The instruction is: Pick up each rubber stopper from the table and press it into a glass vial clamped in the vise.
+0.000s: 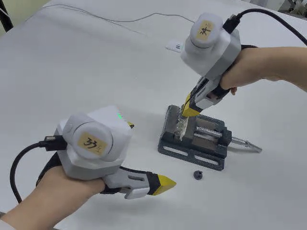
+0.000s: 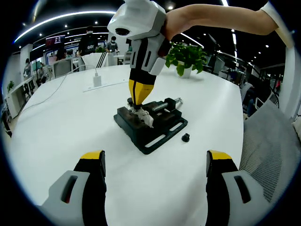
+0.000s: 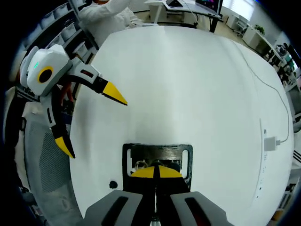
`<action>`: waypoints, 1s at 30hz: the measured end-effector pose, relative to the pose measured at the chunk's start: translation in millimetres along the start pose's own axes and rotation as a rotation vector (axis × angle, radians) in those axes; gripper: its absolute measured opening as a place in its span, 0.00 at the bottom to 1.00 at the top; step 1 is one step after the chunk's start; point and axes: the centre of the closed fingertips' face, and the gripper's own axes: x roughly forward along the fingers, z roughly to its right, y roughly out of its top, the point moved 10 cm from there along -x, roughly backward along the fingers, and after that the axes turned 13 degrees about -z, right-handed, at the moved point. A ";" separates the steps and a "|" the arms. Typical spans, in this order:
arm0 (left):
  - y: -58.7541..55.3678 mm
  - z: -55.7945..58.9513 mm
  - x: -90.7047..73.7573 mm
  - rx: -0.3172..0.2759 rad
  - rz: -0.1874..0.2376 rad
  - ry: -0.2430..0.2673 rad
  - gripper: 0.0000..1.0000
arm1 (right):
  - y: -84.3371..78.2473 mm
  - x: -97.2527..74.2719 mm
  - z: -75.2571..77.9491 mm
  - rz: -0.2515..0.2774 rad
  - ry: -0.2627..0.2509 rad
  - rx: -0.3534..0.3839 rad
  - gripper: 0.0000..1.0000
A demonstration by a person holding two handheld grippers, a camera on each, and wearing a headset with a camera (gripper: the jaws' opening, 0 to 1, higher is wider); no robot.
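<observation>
Head view: clenched right gripper [image 1: 186, 113], tips atop clear glass vial [image 1: 182, 126] clamped in dark vise [image 1: 192, 152]; press straight down, gently, to avoid cracking glass.

Left gripper view: left gripper [image 2: 155, 155] spread wide, empty.

Right gripper view: 1 small black rubber stopper [image 3: 113, 184] loose on table [image 3: 188, 84] beside vise.

Small dark stopper [image 1: 198, 175] lies beside the vise [image 1: 213, 146] clamping a vial [image 1: 182, 128].

white table [image 2: 56, 127] with a potted plant [image 2: 186, 56] (strip lights [image 2: 61, 18] overhead).
</observation>
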 end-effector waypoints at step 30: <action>10.2 15.9 -27.2 0.026 0.008 0.074 0.86 | -9.6 -1.1 -12.9 0.050 -0.071 0.074 0.00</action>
